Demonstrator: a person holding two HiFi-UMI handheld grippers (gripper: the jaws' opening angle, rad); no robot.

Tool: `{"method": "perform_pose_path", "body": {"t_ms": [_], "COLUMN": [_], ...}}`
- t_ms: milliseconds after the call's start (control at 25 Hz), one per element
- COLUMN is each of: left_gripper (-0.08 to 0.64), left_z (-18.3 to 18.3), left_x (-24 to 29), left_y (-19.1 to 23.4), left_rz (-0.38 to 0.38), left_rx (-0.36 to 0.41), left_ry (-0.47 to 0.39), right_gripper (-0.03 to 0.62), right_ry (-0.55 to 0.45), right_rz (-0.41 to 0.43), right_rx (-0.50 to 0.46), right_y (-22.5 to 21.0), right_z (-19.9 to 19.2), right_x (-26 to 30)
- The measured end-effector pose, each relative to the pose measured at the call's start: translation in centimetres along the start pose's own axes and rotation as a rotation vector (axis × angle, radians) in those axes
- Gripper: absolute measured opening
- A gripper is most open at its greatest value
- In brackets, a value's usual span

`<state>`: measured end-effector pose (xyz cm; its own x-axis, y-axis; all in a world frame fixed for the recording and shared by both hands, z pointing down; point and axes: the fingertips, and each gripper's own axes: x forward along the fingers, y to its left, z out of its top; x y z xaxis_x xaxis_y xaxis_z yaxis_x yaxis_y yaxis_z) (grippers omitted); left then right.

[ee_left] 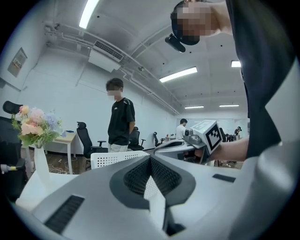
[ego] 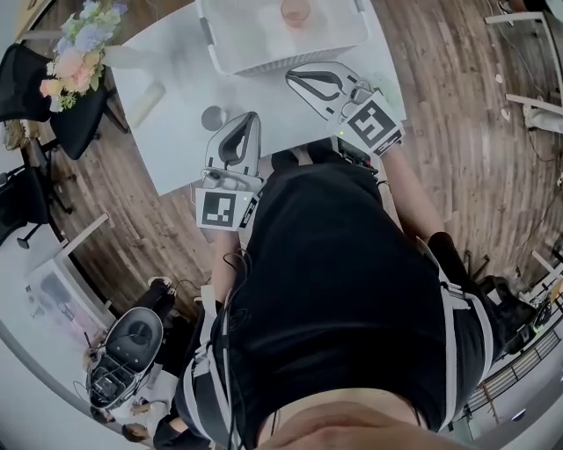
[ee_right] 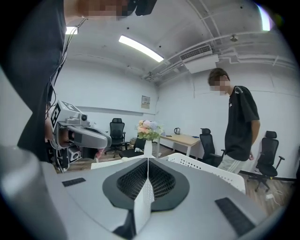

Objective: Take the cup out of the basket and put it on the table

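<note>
A pinkish cup (ego: 296, 10) stands inside the white perforated basket (ego: 230, 53) at the far side of the white table (ego: 180, 149). My left gripper (ego: 252, 118) hovers over the table's near edge, shut and empty, and points toward the basket. My right gripper (ego: 293, 77) is also shut with nothing in it, its tip just at the basket's near wall. In the left gripper view the shut jaws (ee_left: 151, 180) face the basket rim (ee_left: 112, 159). The right gripper view shows shut jaws (ee_right: 147, 176) and the basket rim (ee_right: 211, 171). The cup is hidden in both gripper views.
A grey round disc (ego: 213, 117) lies on the table just left of my left gripper. A pale cylinder (ego: 148, 101) lies further left, beside a vase of flowers (ego: 75, 48). A person (ee_right: 239, 122) stands beyond the basket. Office chairs (ego: 26, 83) stand around the table.
</note>
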<state>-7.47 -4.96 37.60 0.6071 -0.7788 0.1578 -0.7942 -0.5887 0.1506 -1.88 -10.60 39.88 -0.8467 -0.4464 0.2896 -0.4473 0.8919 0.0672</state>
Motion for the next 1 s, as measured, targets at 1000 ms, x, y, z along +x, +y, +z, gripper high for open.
{"method": "perform_pose_path", "body": {"t_ms": [1000], "left_gripper": [0.021], "left_z": [0.3], "left_x": [4.8], "left_y": [-1.5], "left_rz": [-0.015], "left_rx": [-0.024], "left_ry": [0.009], "right_gripper": [0.124], "right_ry": [0.375], "right_rz": [0.043], "right_rx": [-0.322], "right_y": [-13.0], "right_z": [-7.1], "right_x": [3.3]}}
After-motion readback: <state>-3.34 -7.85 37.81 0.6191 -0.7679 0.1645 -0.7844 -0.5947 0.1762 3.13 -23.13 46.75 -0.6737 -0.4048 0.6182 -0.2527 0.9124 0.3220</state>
